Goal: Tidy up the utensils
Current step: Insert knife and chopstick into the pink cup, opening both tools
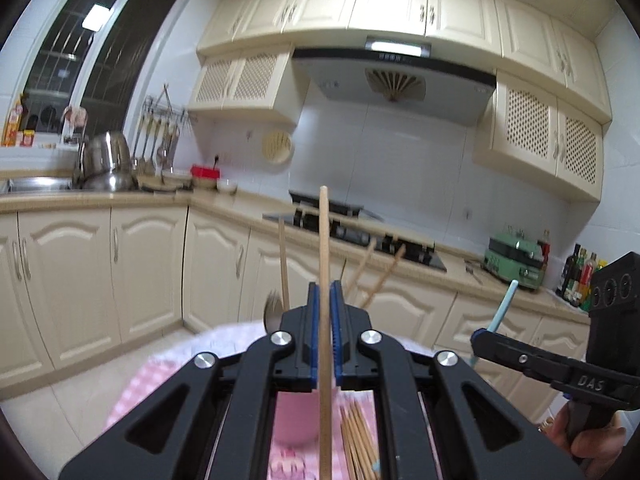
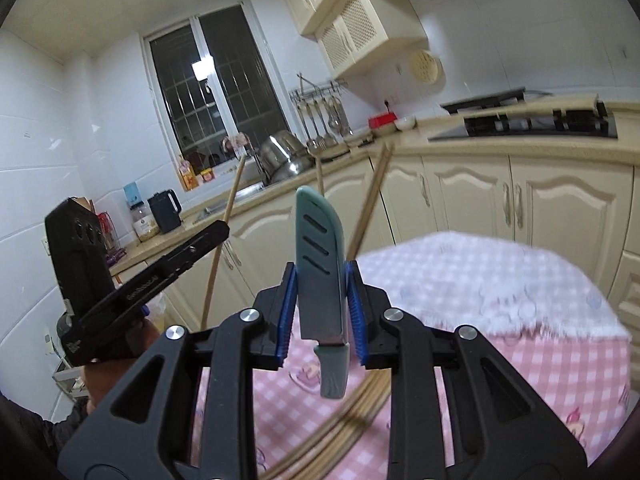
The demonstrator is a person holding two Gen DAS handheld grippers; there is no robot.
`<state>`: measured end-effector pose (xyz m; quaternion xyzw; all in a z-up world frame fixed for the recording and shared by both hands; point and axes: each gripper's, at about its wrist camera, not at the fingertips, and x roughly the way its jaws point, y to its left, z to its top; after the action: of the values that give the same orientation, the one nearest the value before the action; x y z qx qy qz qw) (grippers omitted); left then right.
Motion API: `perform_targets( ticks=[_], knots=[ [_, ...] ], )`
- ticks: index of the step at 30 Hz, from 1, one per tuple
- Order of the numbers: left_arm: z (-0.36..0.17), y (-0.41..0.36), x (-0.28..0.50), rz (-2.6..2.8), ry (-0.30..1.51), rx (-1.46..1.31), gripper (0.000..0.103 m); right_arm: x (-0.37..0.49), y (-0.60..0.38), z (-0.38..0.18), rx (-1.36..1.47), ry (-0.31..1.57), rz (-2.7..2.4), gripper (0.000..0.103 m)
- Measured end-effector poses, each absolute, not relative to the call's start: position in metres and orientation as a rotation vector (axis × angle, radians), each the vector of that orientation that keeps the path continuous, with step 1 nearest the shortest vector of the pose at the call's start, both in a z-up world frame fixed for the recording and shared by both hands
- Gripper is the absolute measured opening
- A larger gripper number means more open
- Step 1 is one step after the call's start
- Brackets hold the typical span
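A: What does the left gripper (image 1: 325, 300) carry?

B: Its jaws are closed tight on a single wooden chopstick (image 1: 324, 240), standing upright above the pink checked tablecloth (image 1: 156, 372).

A: And the right gripper (image 2: 320, 292)?

B: It clamps a teal sheathed knife (image 2: 318, 248), tip up, handle hanging below the pads. More chopsticks (image 1: 360, 436) lie on the cloth.
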<state>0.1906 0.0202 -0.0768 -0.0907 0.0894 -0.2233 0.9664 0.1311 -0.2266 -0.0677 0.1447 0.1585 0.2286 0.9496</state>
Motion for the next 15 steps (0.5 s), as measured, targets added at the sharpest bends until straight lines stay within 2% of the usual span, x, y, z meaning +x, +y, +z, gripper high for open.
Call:
perform_targets(
  ticks=[9, 15],
  knots=[
    [-0.032, 0.017, 0.228, -0.442, -0.014, -0.24, 0.005, 0.166, -0.216, -0.009, 0.259, 0.23, 0.498, 0.024],
    [-0.028, 0.002, 0.262, -0.433, -0.075, -0.25, 0.005, 0.197, -0.211, -0.001, 0.262, 0.232, 0.496, 0.024]
  ],
)
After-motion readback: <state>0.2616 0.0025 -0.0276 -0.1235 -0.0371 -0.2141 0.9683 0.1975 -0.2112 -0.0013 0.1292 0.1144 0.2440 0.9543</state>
